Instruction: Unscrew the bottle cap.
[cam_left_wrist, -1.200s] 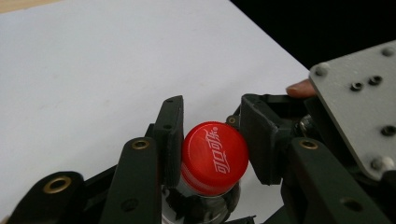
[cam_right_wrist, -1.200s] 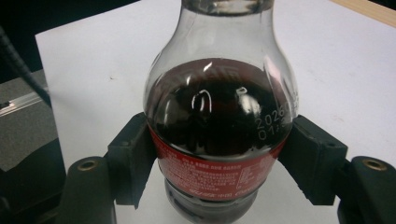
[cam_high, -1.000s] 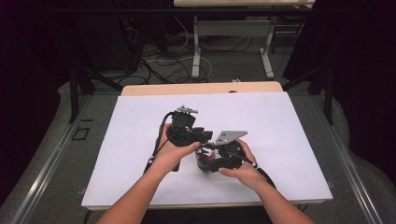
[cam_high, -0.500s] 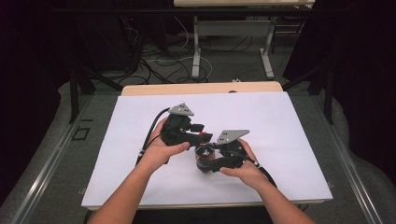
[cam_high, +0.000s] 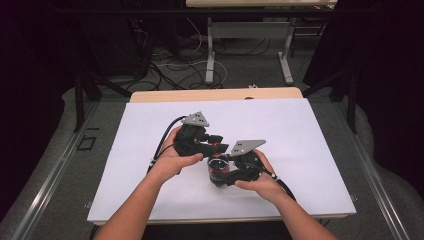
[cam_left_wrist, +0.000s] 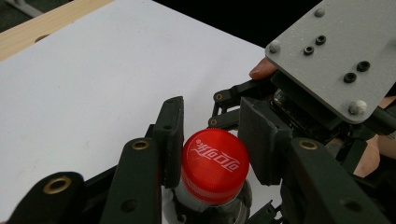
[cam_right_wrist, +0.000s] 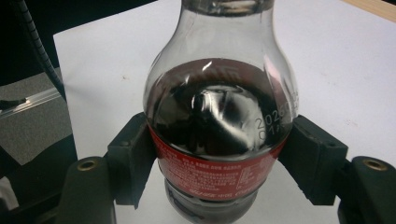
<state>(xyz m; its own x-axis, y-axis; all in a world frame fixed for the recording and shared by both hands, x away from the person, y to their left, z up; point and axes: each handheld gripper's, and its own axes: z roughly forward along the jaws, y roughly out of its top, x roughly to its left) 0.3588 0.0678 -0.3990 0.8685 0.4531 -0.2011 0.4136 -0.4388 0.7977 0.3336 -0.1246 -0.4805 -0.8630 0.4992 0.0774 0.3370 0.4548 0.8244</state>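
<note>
So the bottle (cam_right_wrist: 219, 121) stands upright on the white sheet (cam_high: 310, 135) that covers the desk, a little toward the near edge and about midway between its left and right edges. It holds dark cola up to the shoulder, with a red label round the waist. My right tongs (cam_right_wrist: 219, 163) are closed on that waist, one pad pressing each side, and I judge that this keeps the body from turning. The red cap (cam_left_wrist: 215, 163) sits on the neck, and my left tongs (cam_left_wrist: 212, 140) have just been closing, with the cap between the pads; they now pinch it from both sides. To my eye the gripping is done. The cap looks fully seated, so twisting it loose and lifting it off are left.
</note>
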